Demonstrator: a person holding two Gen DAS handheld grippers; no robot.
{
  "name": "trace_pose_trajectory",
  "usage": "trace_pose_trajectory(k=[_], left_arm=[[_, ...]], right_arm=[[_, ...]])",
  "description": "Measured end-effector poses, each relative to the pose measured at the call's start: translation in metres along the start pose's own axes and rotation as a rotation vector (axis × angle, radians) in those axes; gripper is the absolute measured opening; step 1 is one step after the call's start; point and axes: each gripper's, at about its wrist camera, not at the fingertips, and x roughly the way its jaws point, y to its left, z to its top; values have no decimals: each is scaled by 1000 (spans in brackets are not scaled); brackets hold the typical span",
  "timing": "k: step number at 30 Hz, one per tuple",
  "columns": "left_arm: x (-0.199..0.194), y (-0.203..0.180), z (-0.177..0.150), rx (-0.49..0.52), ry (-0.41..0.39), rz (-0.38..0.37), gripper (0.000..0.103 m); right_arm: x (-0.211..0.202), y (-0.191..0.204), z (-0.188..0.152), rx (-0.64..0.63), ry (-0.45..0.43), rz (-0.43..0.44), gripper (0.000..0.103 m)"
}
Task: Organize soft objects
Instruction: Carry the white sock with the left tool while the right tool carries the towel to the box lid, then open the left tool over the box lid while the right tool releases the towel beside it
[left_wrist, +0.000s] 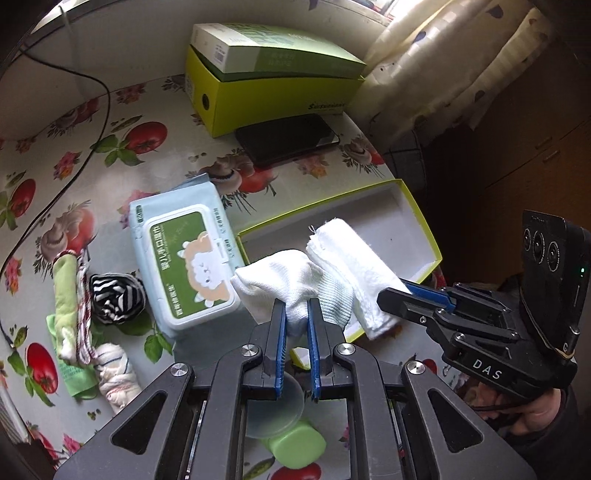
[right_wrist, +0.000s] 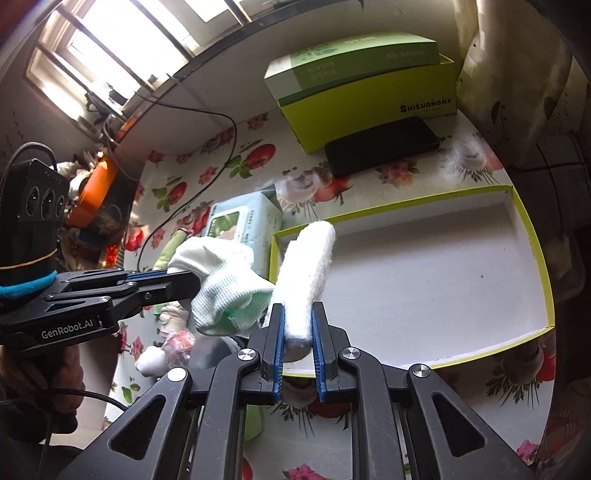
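Observation:
My left gripper (left_wrist: 296, 306) is shut on a white knit sock (left_wrist: 280, 280), held over the near left corner of the shallow yellow-rimmed box tray (left_wrist: 388, 218). Just to its right, my right gripper (left_wrist: 397, 291) is shut on a white rolled towel (left_wrist: 347, 258) that slants over the tray. In the right wrist view the right gripper (right_wrist: 297, 310) pinches the towel (right_wrist: 310, 269) at its near end, above the tray's (right_wrist: 443, 280) left edge. There the left gripper (right_wrist: 192, 282) comes in from the left with the sock (right_wrist: 221, 284), which touches the towel.
A wet-wipes pack (left_wrist: 184, 258) lies left of the tray. Further left are a striped rolled sock (left_wrist: 116, 297), a green cloth (left_wrist: 66, 295) and a white knotted cloth (left_wrist: 114, 373). A green box (left_wrist: 273, 92) and a black phone (left_wrist: 288, 138) sit at the back. A green-capped bottle (left_wrist: 295, 443) lies under my left gripper.

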Motion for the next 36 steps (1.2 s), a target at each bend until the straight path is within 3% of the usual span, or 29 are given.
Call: trace_pose_trajectory(k=[13,18,25,28,30,36], left_arm=[[69,-28,28,144,125,74,13],[72,-24,34,130,107,85,28],[47,-8,33,60,47,86,28],[31,1,30,12,18,71,29],[21,5,26,-7,-2,76,29],[-3,13,4,-46,-40,86,29]], right_arm=[[26,-42,-5,46,54,-28,13],[39,-48,-8,56,89,-28,13],[58,-41,-3,22,126,-40,14],[60,-37,-1,12,128,-53,22],[56,-35,-1,2,111,-79,37],[36,-21,-3,-19,77,-110,44]])
